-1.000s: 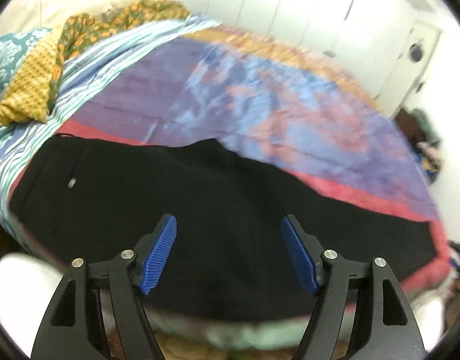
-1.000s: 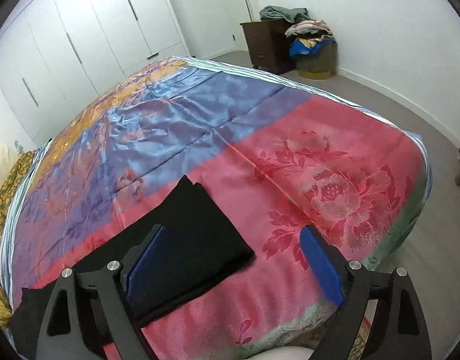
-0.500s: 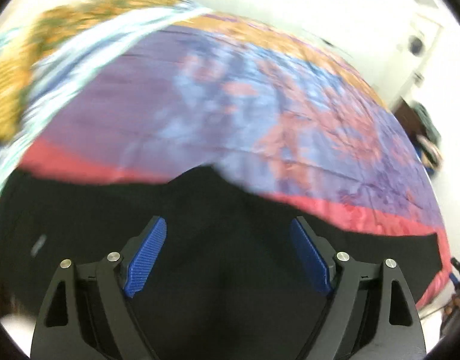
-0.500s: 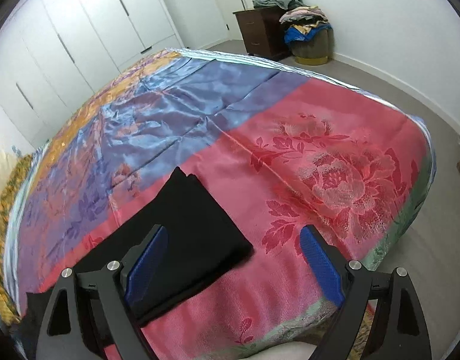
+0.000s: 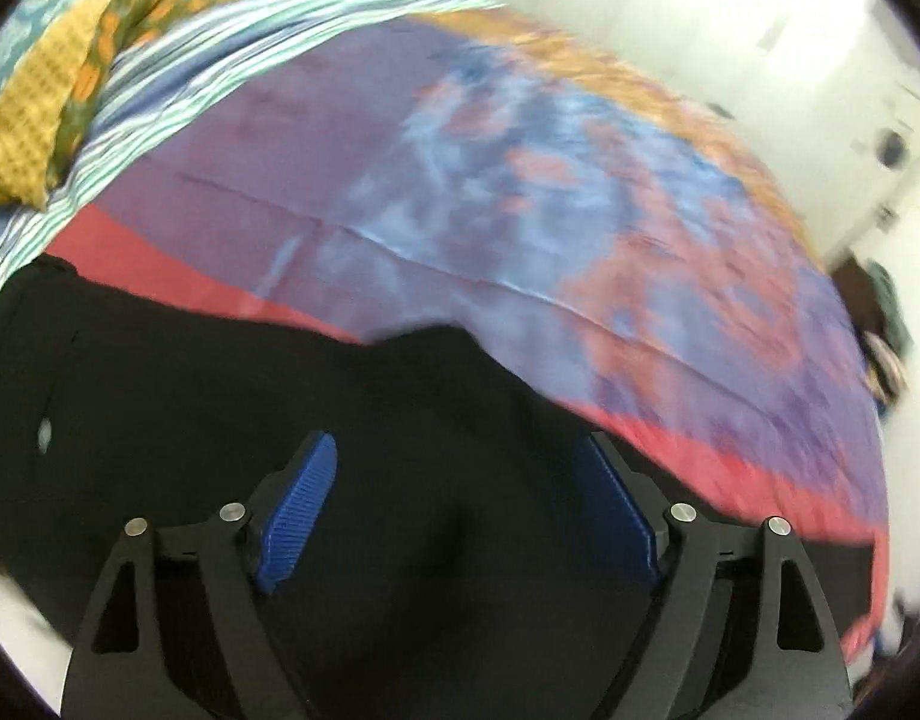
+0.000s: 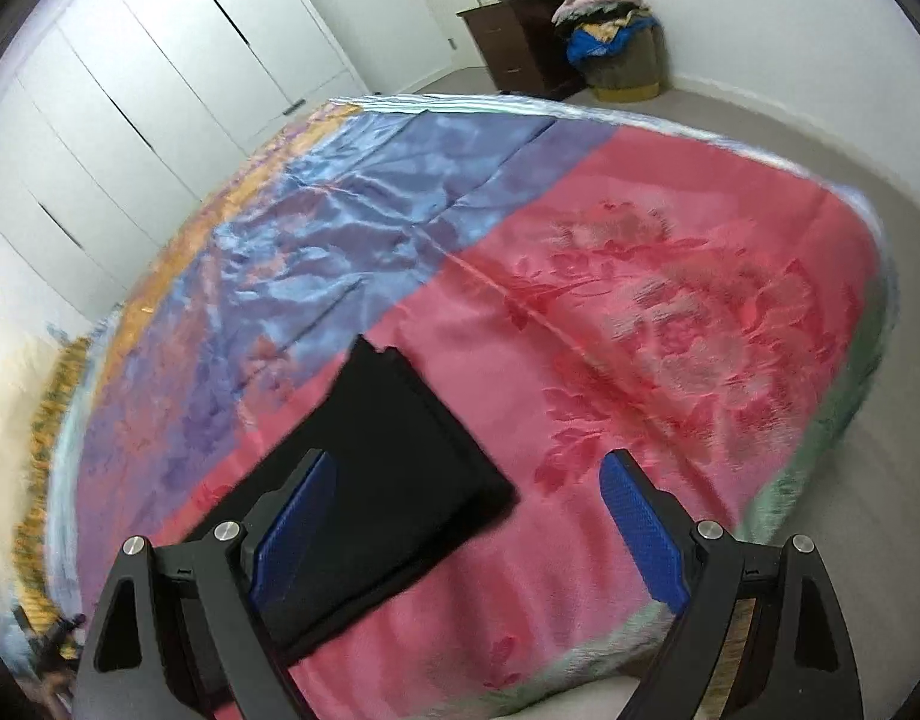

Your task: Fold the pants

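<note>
Hovering over the bed, the left gripper [image 5: 456, 498] has its two blue-padded fingers [image 5: 300, 501] spread wide with nothing between them but the dark cloth below. Whether the pads touch the fabric I cannot tell; the view is blurred. Beneath it lie the black pants [image 5: 231, 420], filling the lower half of that view from 9 o'clock round to 4 o'clock, with a small pale button or tag [image 5: 43, 435] showing at 9 o'clock. Beyond the pants, toward 12 o'clock, spreads the satin quilt [image 5: 490, 192] in purple, blue and orange with a red border, and at 10 o'clock a yellow and orange patterned cloth [image 5: 45, 114] lies bunched on a striped sheet [image 5: 219, 60].

The right gripper [image 6: 469, 507] is likewise parted wide and holds nothing. The leg end of the pants [image 6: 393, 450] lies flat on the red flowered part of the quilt [image 6: 670, 330], at 7 o'clock from the middle of this view; its left pad [image 6: 297, 522] sits over the cloth, while the right pad [image 6: 637, 531] is over bare quilt. Two hem edges show at the far tip, one just past the other. Further out, white wardrobe doors [image 6: 159, 90] run along 10 to 11 o'clock, and at 1 o'clock a dark wooden cabinet [image 6: 514, 42] stands beside a basket heaped with clothes [image 6: 616, 36].
</note>
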Available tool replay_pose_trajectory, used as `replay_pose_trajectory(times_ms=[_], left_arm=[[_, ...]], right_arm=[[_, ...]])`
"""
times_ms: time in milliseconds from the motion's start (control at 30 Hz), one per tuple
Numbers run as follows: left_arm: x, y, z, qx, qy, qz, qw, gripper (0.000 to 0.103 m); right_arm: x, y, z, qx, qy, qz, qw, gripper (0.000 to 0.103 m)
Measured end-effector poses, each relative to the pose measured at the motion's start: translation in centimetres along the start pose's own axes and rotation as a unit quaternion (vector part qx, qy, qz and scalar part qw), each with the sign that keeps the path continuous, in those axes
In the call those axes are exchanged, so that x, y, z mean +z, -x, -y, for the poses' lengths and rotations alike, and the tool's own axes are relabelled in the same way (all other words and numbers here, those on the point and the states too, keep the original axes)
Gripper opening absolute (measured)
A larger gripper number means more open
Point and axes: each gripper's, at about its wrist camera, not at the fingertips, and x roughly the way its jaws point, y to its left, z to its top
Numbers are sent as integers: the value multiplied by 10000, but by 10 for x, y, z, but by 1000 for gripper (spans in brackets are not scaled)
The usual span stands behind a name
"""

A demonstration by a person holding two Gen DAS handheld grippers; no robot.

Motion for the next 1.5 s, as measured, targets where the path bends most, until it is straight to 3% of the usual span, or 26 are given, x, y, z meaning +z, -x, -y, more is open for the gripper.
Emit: replay_pose_trajectory(times_ms=[100,167,233,333,467,533,700,800,900,967,1033,1200,1367,1500], left_arm=[[-32,13,22,-126,-606,47,9981,85],[-60,13,36,-101,-1042,-1,9945,85],[-70,0,37,20,-1175,-230,9928,85],[-74,-12,26,32,-966,-375,9946,84],[-76,-10,29,50,-1086,-350,9935,84],[-79,-10,28,69,-1138,-308,9930,84],[-83,-12,31,177,-1281,-264,9913,85],[-82,-13,30,160,-1261,-248,9916,85],[-82,-14,29,163,-1244,-233,9918,86],[-82,-15,29,174,-1259,-224,9916,86],[-82,-14,29,178,-1280,-220,9914,86],[-79,-10,25,155,-1132,-265,9931,86],[-73,1,13,-85,-612,-340,9975,86],[-71,11,0,-228,-309,-273,9989,86]], right_arm=[[0,5,8,688,-310,-90,9971,89],[-6,5,13,1293,-798,-326,9879,89],[-12,-1,13,1581,-1159,-598,9788,89],[-17,-18,14,1626,-1477,-947,9710,89],[-18,-48,19,1227,-1652,-1278,9702,89],[-16,-59,23,1217,-1916,-1240,9660,89],[-6,-72,30,1099,-2040,-935,9683,89],[-6,-81,35,1031,-2134,-1080,9655,86],[-4,-81,32,753,-1935,-1245,9703,70],[-3,-82,31,518,-1893,-1346,9713,38],[-5,-78,34,571,-2042,-1333,9681,31],[-1,-46,21,783,-1658,-1053,9774,23],[-1,-10,-23,2011,-1481,-975,9634,19],[-18,6,-80,2636,-1125,-1069,9521,19]])
